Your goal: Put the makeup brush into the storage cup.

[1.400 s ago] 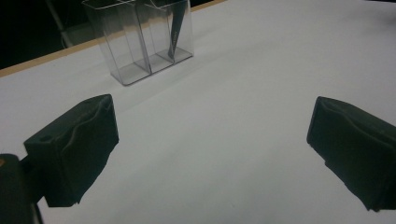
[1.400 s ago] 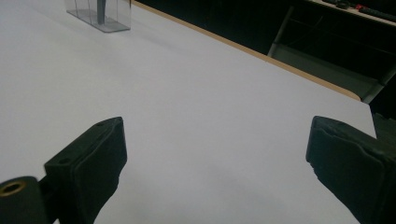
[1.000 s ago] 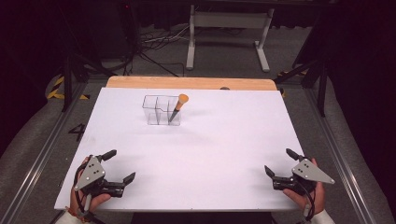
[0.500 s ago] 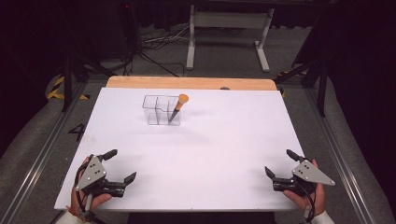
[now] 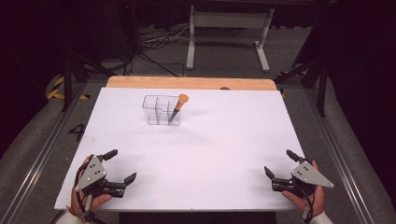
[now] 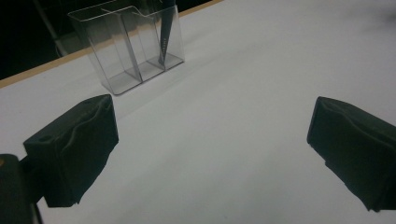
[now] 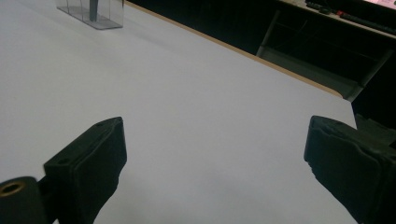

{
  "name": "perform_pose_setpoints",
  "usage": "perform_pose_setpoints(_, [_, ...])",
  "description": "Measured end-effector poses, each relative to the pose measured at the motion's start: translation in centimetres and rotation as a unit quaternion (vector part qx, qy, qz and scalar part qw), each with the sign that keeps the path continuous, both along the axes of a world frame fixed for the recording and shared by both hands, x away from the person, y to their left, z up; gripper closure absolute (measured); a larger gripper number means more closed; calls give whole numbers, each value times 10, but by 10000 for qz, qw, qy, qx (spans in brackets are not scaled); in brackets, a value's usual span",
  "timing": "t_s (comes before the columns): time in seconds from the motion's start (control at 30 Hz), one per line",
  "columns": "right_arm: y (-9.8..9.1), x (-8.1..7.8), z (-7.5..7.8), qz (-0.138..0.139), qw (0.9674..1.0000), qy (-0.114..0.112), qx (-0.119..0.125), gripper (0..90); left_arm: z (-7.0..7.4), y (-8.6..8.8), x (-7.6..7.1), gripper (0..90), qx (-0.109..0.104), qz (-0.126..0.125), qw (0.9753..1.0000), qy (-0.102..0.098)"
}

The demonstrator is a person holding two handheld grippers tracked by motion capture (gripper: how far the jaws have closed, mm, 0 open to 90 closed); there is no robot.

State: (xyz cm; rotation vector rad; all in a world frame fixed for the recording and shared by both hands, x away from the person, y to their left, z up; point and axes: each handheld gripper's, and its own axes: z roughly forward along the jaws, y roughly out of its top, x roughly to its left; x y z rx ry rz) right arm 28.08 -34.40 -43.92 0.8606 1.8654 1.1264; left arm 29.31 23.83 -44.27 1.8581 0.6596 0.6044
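Note:
A clear plastic organizer (image 5: 161, 110) with three compartments stands toward the back of the white table (image 5: 219, 140). A dark tool with an orange round top (image 5: 178, 106) leans in its right compartment. The organizer (image 6: 126, 44) and the tool's dark shaft (image 6: 164, 32) appear ahead in the left gripper view, and the organizer (image 7: 91, 11) sits far off in the right gripper view. My left gripper (image 5: 120, 166) rests open at the front left corner. My right gripper (image 5: 279, 164) rests open at the front right corner. Nothing lies between either pair of jaws.
A wooden strip (image 5: 187, 83) borders the table's far edge. Beyond it stand a white metal frame (image 5: 227, 28) and cables on the floor (image 5: 154, 44). Metal rails (image 5: 37, 154) run along both sides of the table.

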Motion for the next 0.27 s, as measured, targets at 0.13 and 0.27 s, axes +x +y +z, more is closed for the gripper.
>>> perform_pose_setpoints(0.13, [1,1,-2,-54,10000,43,54,69,0,-1,0,29,44,33,10000,3])
perform_pose_setpoints(0.27, [2,1,-4,-56,10000,65,27,77,1,-1,1,29,60,54,10000,0])
